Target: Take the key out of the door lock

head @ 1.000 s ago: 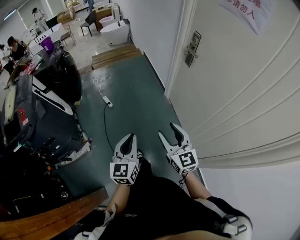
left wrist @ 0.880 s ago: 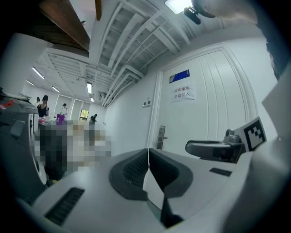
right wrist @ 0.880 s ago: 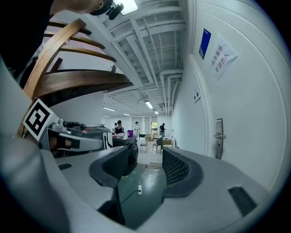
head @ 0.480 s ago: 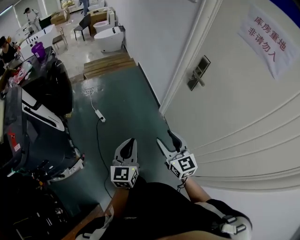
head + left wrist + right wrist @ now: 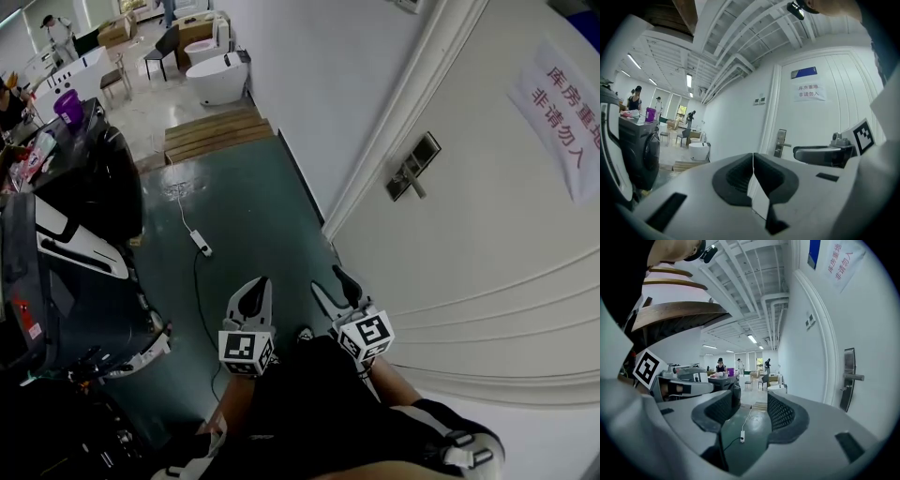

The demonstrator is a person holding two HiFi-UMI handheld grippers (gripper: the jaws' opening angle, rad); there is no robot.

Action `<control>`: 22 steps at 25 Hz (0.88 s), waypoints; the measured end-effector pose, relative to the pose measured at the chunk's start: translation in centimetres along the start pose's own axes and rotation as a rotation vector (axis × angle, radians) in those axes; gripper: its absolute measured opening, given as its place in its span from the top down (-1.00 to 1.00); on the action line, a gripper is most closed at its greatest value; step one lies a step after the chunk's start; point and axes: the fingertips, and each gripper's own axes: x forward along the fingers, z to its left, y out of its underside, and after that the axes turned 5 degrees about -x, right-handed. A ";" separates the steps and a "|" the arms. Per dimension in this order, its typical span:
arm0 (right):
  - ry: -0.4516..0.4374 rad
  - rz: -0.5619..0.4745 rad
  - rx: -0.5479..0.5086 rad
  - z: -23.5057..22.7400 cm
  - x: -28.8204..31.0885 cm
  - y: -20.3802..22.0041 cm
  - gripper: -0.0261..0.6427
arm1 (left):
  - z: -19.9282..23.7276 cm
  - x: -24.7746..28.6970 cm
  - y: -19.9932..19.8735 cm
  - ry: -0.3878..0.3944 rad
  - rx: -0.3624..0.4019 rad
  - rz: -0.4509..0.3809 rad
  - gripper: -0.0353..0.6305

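Both grippers hung low, well apart from the door lock (image 5: pixel 412 166) on the white door (image 5: pixel 487 244); the left gripper (image 5: pixel 260 281) was pinched together, empty; the right gripper (image 5: pixel 329 278) gaped, empty; the key was too small to make out. Best to bring the right one squarely to the lock before closing on the key.

The left claw (image 5: pixel 257 283) sits just beside the right claw (image 5: pixel 329 278). The door (image 5: pixel 487 253) stands right of the right claw, with its lock plate (image 5: pixel 412 166) ahead and to the right. A power strip (image 5: pixel 201 243) lies on the floor (image 5: pixel 262 202) ahead of the left claw, and wooden steps (image 5: pixel 211 133) lie farther ahead.
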 end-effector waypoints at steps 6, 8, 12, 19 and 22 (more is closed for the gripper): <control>-0.032 0.013 -0.027 -4.3 5.3 0.3 0.21 | 1.5 6.3 -1.4 -0.001 -0.002 -0.009 0.82; -0.050 0.016 -0.067 -6.2 7.3 0.3 0.19 | 2.2 8.9 -1.7 -0.007 0.008 -0.007 0.82; -0.058 0.000 -0.027 -11.4 10.7 -0.7 0.17 | 3.0 14.7 -2.7 -0.004 0.024 0.001 0.82; -0.034 0.011 -0.034 -17.9 13.3 -0.5 0.17 | 1.8 22.8 -3.0 0.034 0.036 0.057 0.82; -0.018 0.001 0.005 -20.5 13.5 0.0 0.17 | 0.0 26.1 -2.3 0.077 0.052 0.101 0.82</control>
